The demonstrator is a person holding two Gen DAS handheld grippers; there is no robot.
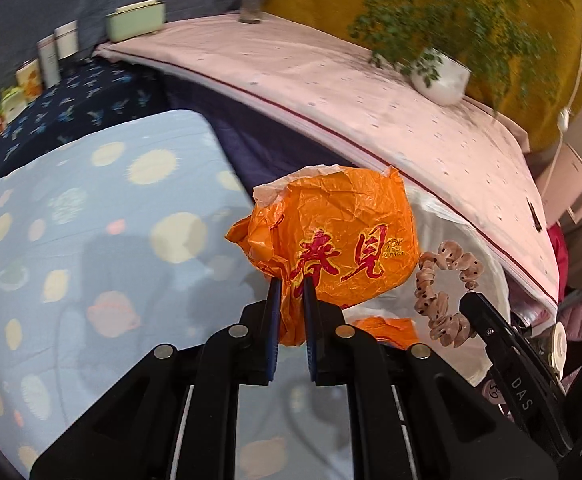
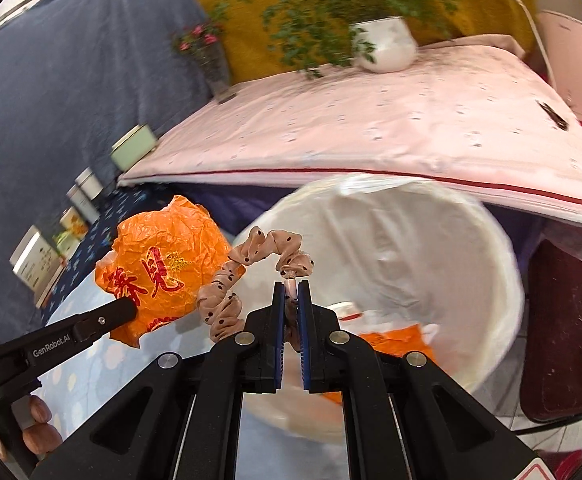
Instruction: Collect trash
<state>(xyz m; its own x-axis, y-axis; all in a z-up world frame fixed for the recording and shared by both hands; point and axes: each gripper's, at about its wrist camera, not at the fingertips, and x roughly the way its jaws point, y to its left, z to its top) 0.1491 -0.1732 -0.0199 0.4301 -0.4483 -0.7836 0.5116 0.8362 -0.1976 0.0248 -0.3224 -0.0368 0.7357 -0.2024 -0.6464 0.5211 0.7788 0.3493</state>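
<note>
- Left gripper (image 1: 291,284): jaws pinching the lower edge of a crumpled orange plastic bag (image 1: 331,236). Bag is bunched and balloons up and away from the jaws, red print facing the camera, held in the air above the blue planet-print bedsheet (image 1: 71,220).
- Right gripper (image 2: 291,286): jaws pressed together on a beige polka-dot scrunchie (image 2: 247,276). Scrunchie arcs up and to the left from the jaws and touches the orange bag in the right wrist view.
- White-lined trash bin (image 2: 491,264) sits just beyond the right gripper, mouth tilted toward the camera; orange scraps (image 2: 395,340) inside.
- Behind: pink bedding (image 2: 371,120) with a white potted plant (image 2: 387,44) on it, yellow wall, blue curtain, boxes along the left.
</note>
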